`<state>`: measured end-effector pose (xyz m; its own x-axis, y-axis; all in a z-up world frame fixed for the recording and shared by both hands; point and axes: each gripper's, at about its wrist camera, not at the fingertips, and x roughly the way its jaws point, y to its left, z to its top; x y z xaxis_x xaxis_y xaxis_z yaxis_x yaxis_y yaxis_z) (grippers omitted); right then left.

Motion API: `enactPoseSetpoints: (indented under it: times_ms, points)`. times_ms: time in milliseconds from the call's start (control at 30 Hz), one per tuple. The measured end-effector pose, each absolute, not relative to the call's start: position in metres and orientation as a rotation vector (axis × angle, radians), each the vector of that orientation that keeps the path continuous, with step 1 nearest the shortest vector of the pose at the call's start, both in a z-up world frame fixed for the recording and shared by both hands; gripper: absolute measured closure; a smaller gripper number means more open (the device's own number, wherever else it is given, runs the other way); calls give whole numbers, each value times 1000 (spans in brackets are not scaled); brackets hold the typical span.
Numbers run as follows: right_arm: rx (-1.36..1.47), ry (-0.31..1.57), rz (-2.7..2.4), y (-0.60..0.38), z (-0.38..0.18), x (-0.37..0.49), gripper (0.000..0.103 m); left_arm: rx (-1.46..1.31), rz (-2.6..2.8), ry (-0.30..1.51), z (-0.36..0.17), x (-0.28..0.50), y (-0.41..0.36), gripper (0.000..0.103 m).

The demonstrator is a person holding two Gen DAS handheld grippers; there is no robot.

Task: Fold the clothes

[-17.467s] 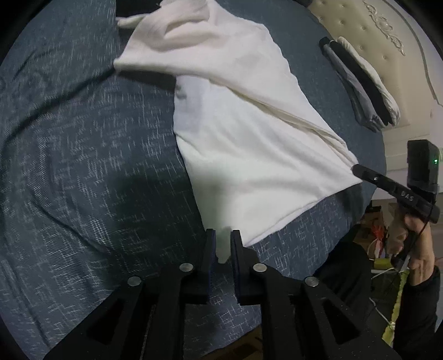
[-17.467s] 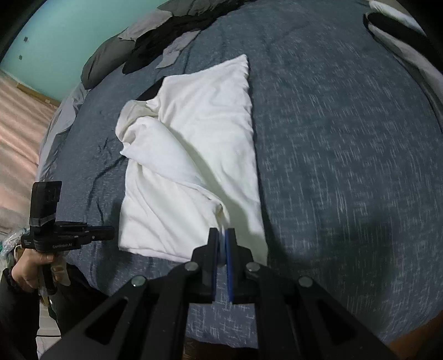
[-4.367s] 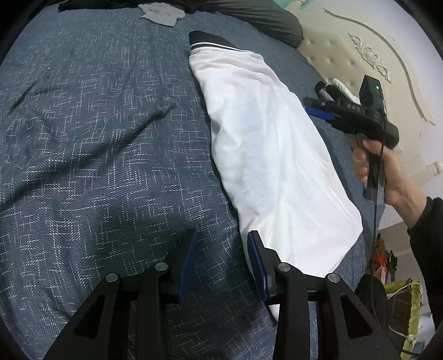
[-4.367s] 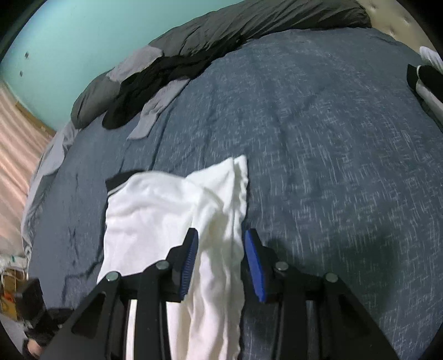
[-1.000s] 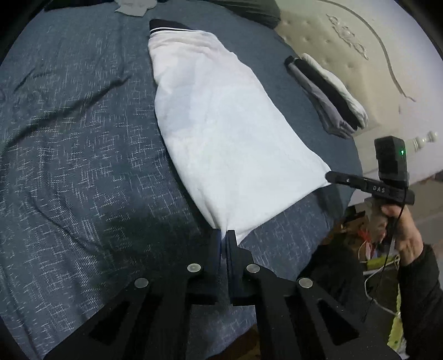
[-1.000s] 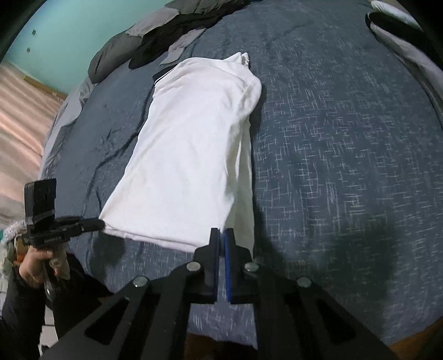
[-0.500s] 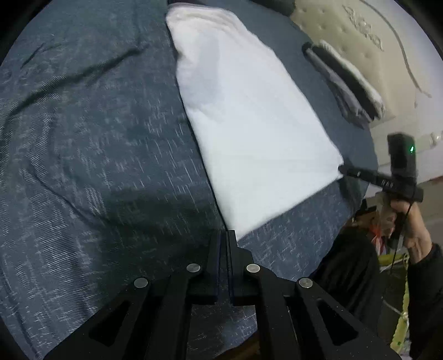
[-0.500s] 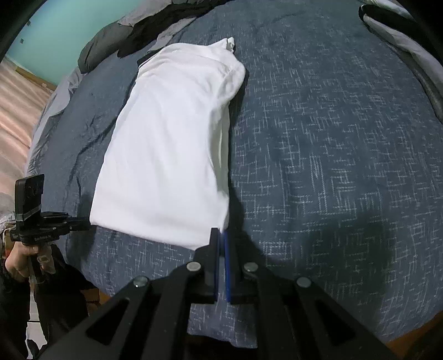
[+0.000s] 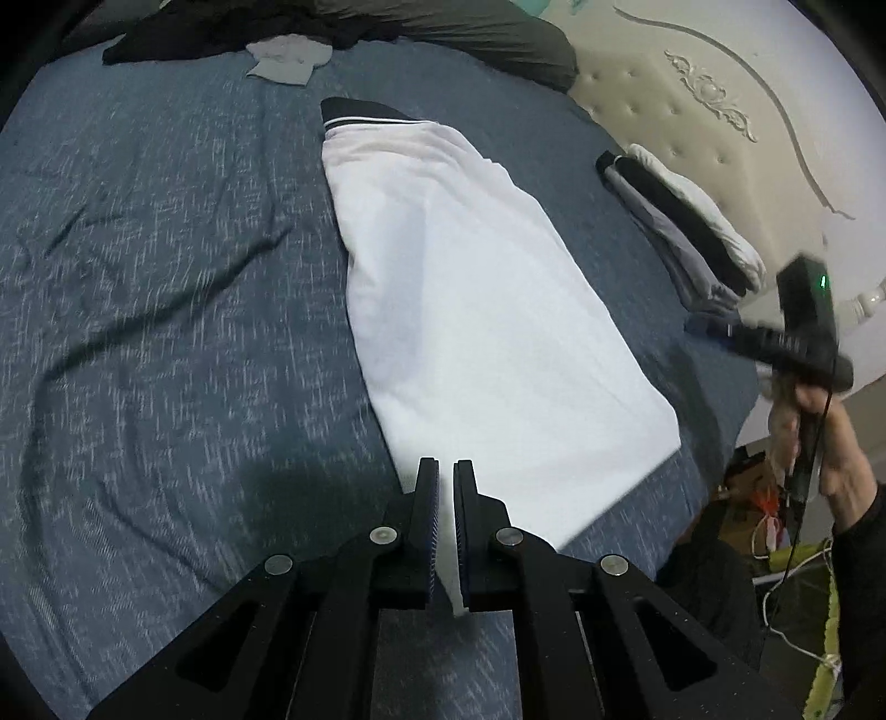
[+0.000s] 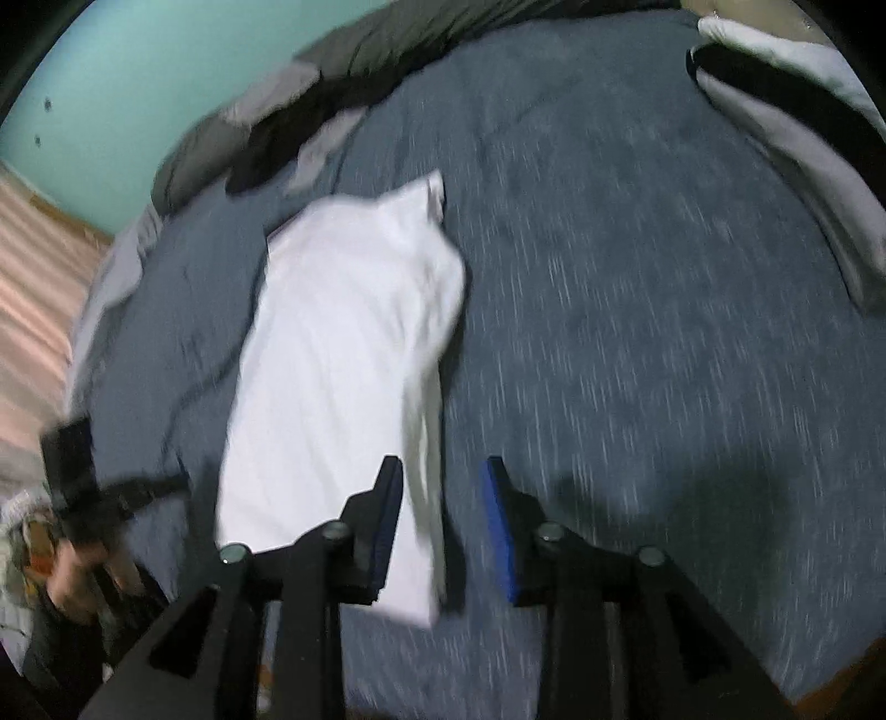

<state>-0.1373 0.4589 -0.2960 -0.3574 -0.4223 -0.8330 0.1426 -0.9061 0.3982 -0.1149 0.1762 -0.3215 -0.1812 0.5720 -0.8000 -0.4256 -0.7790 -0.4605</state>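
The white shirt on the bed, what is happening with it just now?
A person is folding the white shirt on the blue bed cover, a hand-held gripper in each hand. The shirt lies as a long narrow strip. The left hand-held gripper is almost shut, with the near corner between its jaws. The right hand-held gripper has just been opening and stands open over the other near corner. Folded clothes lie by the headboard.

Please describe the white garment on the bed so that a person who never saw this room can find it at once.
Start from the large dark blue bedspread. In its middle lies the white garment, folded into one long narrow strip. Unlike the folded stack by the headboard or the dark heap at the far edge, it lies alone, with a black, white-striped collar at its far end.
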Motion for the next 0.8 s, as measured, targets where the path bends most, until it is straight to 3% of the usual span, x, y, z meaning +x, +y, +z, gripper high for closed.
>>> enactPoseSetpoints:
  times_ms: [433,533,800]
  points:
    - [1405,-131,-2347,386,-293,-248,74,-1432,2079,-197,-351,-146,176,97]
    - [1415,-77,-2340,372,-302,-263,74,-1437,2084,-210,-358,-152,172,93]
    - [1415,-74,-2361,363,-314,-294,74,-1428,2074,-225,-364,-160,169,89]
